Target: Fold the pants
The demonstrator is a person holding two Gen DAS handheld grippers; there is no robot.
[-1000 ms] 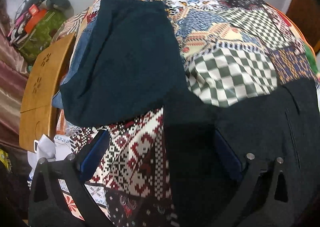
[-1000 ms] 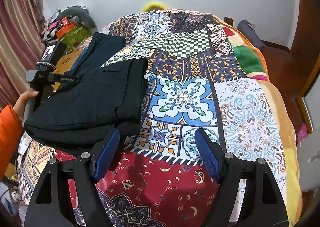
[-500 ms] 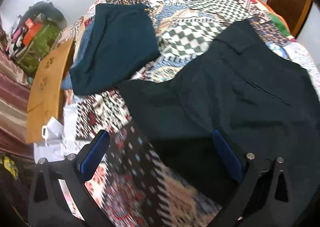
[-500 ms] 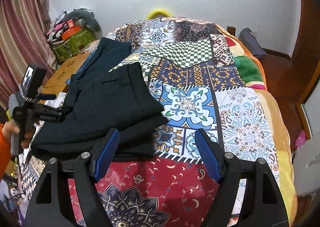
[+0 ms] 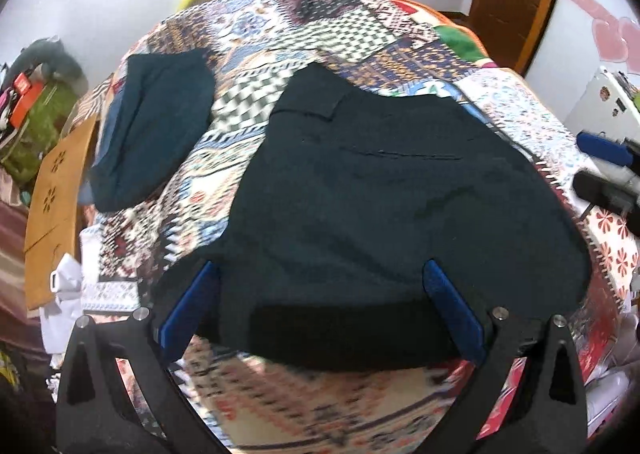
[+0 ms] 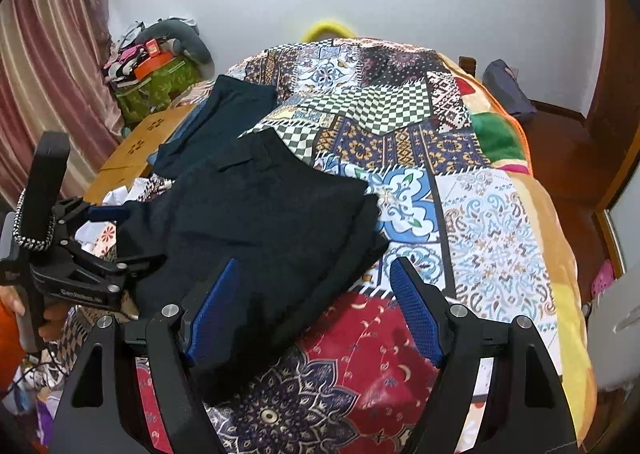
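Here both claws, left claw point(image 5: 320, 306) and right claw point(image 6: 316, 306), gape over folded black pants point(image 6: 256, 221) (teal garment point(image 5: 156, 125) beside).

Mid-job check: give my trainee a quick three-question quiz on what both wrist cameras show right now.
1. True or false: the left tool is shut on the black pants.
2. Multiple choice: the folded dark teal garment lies A) on top of the black pants, B) beyond them, toward the wall, C) on the floor.
3. Fill in: the pants rest on a patchwork ____.

Key: 1 false, both the left and right tool are open. 2 B. 3 bedspread.
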